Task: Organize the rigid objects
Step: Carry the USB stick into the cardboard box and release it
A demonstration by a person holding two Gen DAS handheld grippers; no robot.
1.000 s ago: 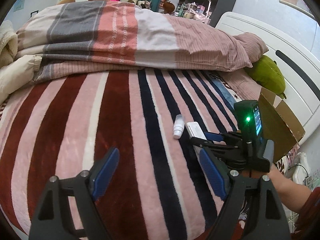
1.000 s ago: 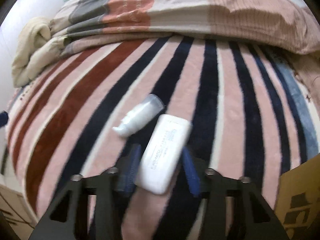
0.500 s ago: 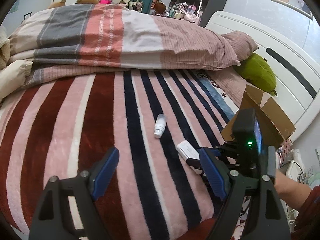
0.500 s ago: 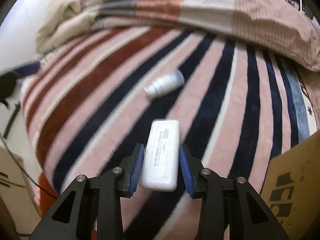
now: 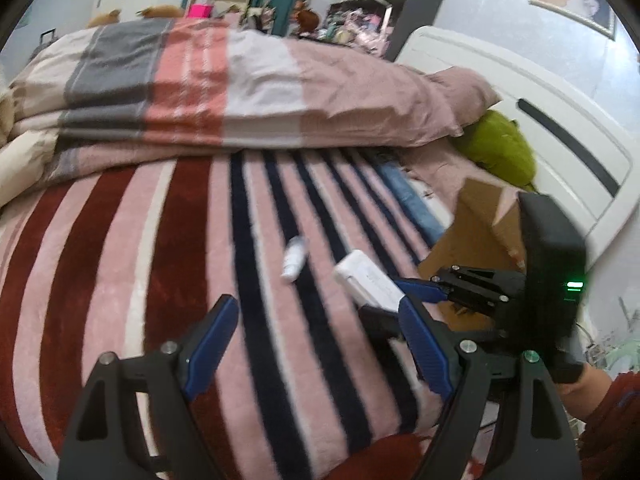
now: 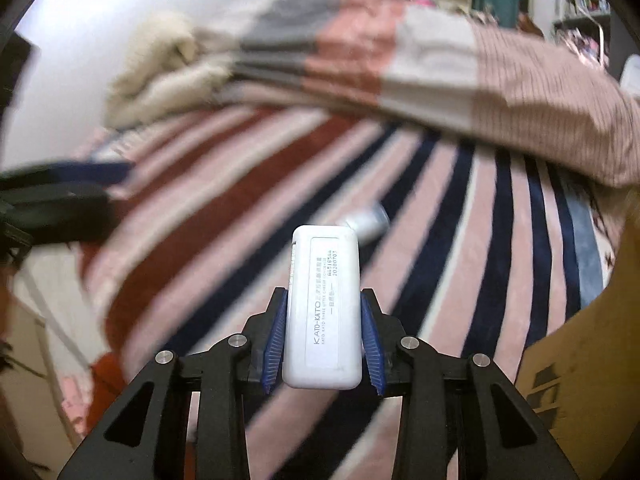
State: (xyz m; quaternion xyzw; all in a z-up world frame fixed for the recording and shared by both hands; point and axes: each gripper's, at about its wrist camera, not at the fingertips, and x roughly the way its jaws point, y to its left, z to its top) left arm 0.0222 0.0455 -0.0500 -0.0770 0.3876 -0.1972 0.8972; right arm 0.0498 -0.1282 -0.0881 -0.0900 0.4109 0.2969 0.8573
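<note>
1. White plastic case (image 6: 325, 308) sat clamped between the right gripper's (image 6: 325, 340) blue pads, its long axis along the fingers, lifted off the striped blanket (image 5: 120, 264).
2. Cardboard box (image 6: 580, 360) stood just to that gripper's right, nearer than anything else.
3. Left gripper (image 5: 320, 344) hung spread wide, holding nothing; a small bottle (image 5: 294, 258) lay ahead.

The left wrist camera looks forward from above the striped blanket (image 5: 120, 264) toward the folded duvet (image 5: 224, 80) and headboard (image 5: 560, 132). The right wrist camera sits lower and nearer, facing across the bed toward what seems a pale wall, blurred. Both share the blanket, duvet and small white bottle (image 5: 294, 258) (image 6: 370, 220).
</note>
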